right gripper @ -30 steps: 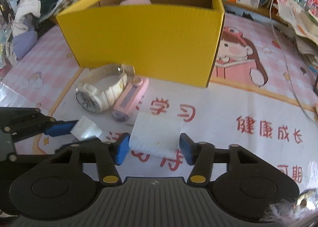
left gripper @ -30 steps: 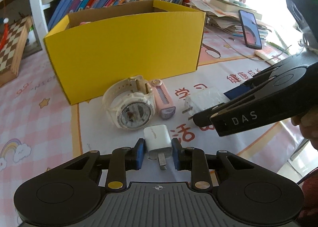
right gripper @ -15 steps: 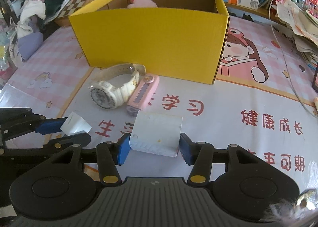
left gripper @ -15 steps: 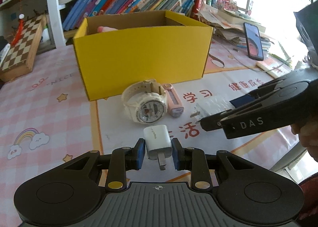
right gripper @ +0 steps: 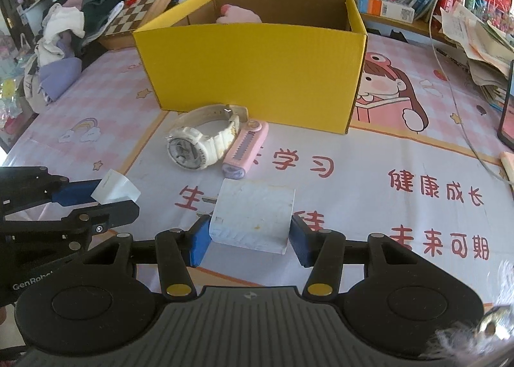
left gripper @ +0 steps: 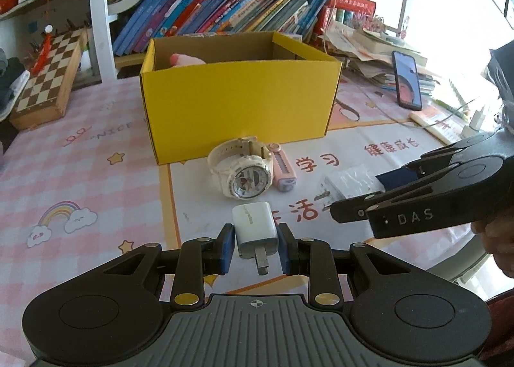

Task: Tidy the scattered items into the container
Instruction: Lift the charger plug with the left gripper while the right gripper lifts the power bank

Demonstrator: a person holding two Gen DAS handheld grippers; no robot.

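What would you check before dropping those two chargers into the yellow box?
1. Left gripper clamped on small charger: ok.
2. Right gripper clamped on big charger: ok.
3. Both chargers clear of the table: cannot tell.
4. Box open on top: ok.
5. Room in the box: ok, only a pink thing shows at the back left; the floor is hidden.
6. Watch and pink clip lie in front of the box, in the way of a low approach: not ok.
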